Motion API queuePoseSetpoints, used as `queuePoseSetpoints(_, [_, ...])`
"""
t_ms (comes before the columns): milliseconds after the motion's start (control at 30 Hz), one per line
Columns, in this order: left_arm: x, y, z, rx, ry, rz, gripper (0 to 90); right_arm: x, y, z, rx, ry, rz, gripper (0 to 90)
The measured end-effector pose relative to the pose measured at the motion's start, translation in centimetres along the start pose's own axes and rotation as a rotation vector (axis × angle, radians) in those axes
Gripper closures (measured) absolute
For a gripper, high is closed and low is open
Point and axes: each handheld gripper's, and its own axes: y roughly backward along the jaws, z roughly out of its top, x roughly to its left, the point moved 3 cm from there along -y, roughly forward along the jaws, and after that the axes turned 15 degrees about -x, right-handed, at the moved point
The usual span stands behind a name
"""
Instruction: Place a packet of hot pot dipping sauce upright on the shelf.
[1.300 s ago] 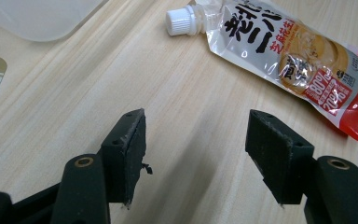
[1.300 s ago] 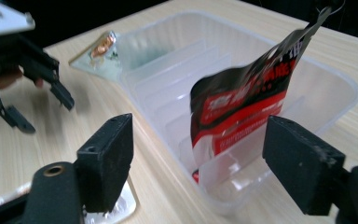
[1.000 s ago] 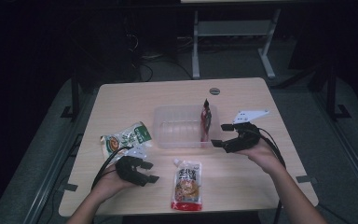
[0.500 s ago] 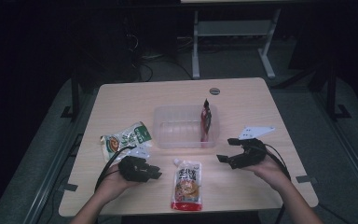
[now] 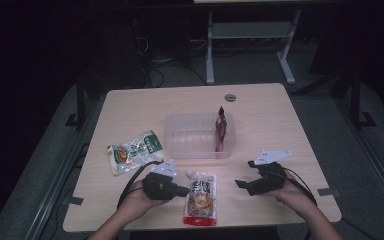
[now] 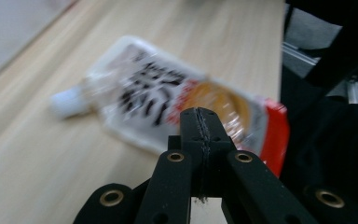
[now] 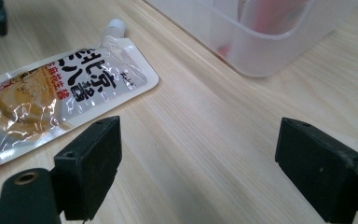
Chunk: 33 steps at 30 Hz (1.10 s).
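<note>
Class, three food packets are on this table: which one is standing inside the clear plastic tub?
The red packet, upright against the clear tub's right wall; the other two lie flat on the table.

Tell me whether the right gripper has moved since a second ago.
Yes. The right gripper has pulled back from beside the clear container toward the table's near edge, and now sits level with the spouted pouch, jaws open.

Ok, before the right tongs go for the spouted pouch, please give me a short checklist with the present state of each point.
1. Right tongs open: ok.
2. Right tongs empty: ok.
3. Spouted pouch lies flat on the table, reachable: ok.
4. Left tongs away from the pouch: not ok, shut and right beside it.
5. Clear bin has room: ok, only a red packet stands inside.
6. Pouch cap tight: cannot tell.
</note>
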Motion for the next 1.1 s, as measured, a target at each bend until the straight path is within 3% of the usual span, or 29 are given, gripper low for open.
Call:
queuePoseSetpoints(233, [-1.8,-3.1,0.2,0.047,-0.038,-0.051,89.7,0.2,-0.5,-0.4,0.02,0.01,-0.002,13.6])
queuePoseSetpoints(533, [-3.7,-6.0,0.5,0.059,-0.05,-0.113,89.7,0.1,-1.0,-0.6,0.035,0.026,-0.004,13.6])
queuePoseSetpoints(667, [-4.3,-7.3,-0.1,0.11,-0.078,-0.118,89.7,0.1,-1.3,-0.7,0.046,0.039,-0.001,13.6])
queuePoseSetpoints(767, [-4.2,-7.4,-0.4,0.111,-0.06,-0.116,89.7,0.1,-1.3,-0.8,0.05,0.044,0.0,13.6])
queuePoseSetpoints(833, [-4.1,-7.2,-0.4,0.117,-0.073,-0.105,89.8,0.1,-1.3,-0.8,0.051,0.046,0.0,13.6])
queuePoseSetpoints(1100, [-3.7,-6.9,-0.8,0.137,-0.058,-0.111,89.8,0.1,-1.2,-0.8,0.056,0.055,-0.002,13.6])
